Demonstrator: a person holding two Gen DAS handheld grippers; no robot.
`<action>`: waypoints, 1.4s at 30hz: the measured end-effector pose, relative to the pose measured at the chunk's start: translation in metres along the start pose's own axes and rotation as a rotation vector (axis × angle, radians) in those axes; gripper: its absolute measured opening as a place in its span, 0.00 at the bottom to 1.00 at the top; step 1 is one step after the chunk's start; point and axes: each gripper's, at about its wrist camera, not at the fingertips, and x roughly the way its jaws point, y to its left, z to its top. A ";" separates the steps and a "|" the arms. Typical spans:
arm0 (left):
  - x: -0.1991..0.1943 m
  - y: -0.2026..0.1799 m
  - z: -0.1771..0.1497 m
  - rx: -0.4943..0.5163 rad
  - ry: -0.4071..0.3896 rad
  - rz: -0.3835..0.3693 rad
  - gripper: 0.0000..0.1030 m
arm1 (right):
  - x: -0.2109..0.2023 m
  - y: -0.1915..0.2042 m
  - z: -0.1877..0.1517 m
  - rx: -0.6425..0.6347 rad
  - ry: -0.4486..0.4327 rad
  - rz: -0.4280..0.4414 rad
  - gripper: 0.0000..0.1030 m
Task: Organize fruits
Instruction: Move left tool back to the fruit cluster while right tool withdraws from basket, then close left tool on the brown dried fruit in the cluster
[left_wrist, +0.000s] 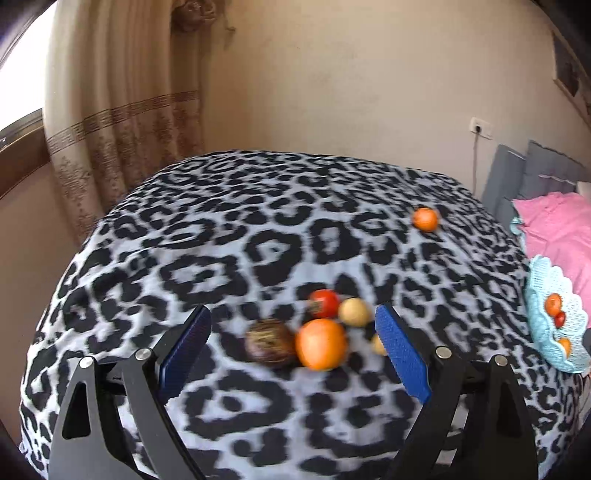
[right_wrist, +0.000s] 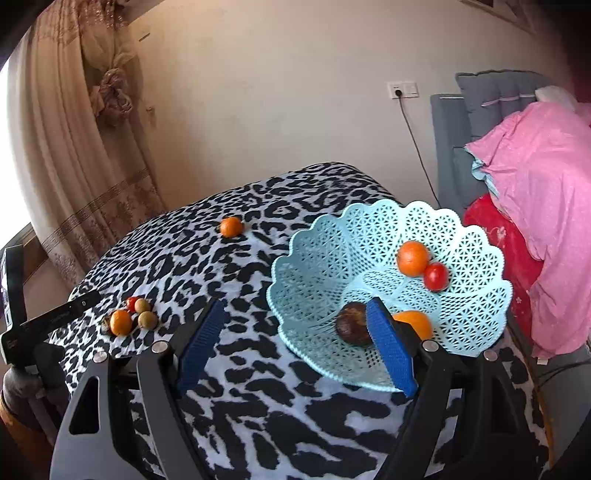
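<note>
The left gripper, fingers apart, is framing a loose fruit cluster on the counter. Only the right gripper, likewise spread, is showing the basket's dark fruit.

A pale blue lattice basket is sitting at the right of the right wrist view, holding an orange touching a red tomato, a dark brown fruit and another orange low in its bowl. A lone orange is lying upper centre. At lower left, a loose cluster of small fruits is lying together.
</note>
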 end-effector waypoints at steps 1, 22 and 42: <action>0.001 0.005 -0.001 -0.002 0.003 0.010 0.87 | 0.000 0.002 -0.001 -0.002 0.004 0.003 0.78; 0.039 0.029 -0.025 0.007 0.108 0.027 0.72 | 0.019 0.040 -0.016 -0.050 0.078 0.051 0.78; 0.043 0.026 -0.025 0.013 0.111 -0.146 0.36 | 0.041 0.080 -0.018 -0.087 0.167 0.120 0.78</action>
